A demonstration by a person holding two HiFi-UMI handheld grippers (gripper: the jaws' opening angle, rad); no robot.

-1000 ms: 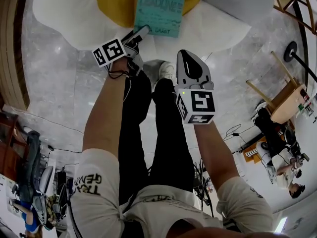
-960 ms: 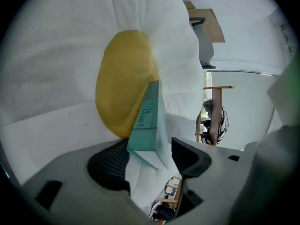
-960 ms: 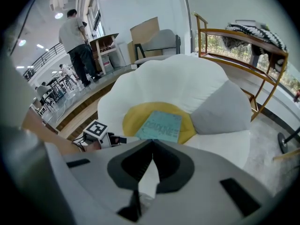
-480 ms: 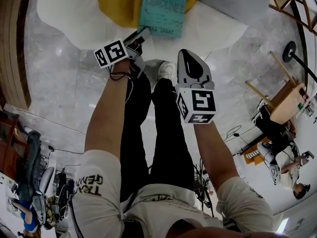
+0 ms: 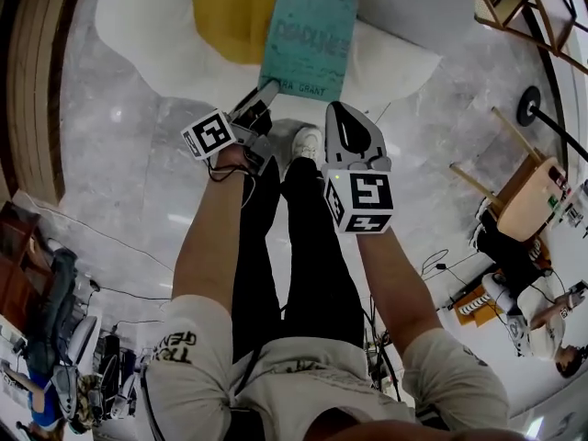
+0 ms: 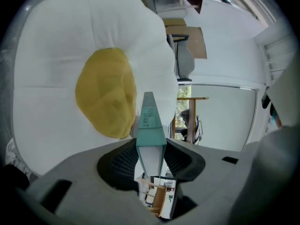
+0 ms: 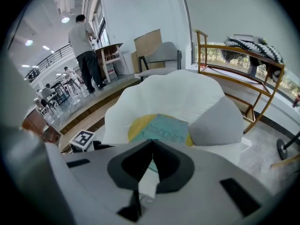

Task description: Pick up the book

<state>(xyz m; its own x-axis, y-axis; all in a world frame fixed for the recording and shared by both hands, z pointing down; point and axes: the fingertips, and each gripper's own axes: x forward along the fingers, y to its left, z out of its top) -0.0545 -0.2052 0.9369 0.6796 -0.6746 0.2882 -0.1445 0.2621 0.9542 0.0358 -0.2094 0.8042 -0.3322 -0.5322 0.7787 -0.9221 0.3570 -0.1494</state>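
The left gripper (image 6: 151, 149) has just closed its jaws on the teal book (image 6: 149, 121).

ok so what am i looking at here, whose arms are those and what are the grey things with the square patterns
No robot here: a person holds a gripper in each hand, and the patterned cubes are parts of those. One picture is from a camera on the person's head, looking down past their legs. The other two ride on the grippers and look along the fingers. Ahead lies a white cushion with a yellow centre. The left gripper has just been closing its fingers on the edge of a teal book and grips it. The right gripper has its fingers together near the book; whether they touch it I can't tell.
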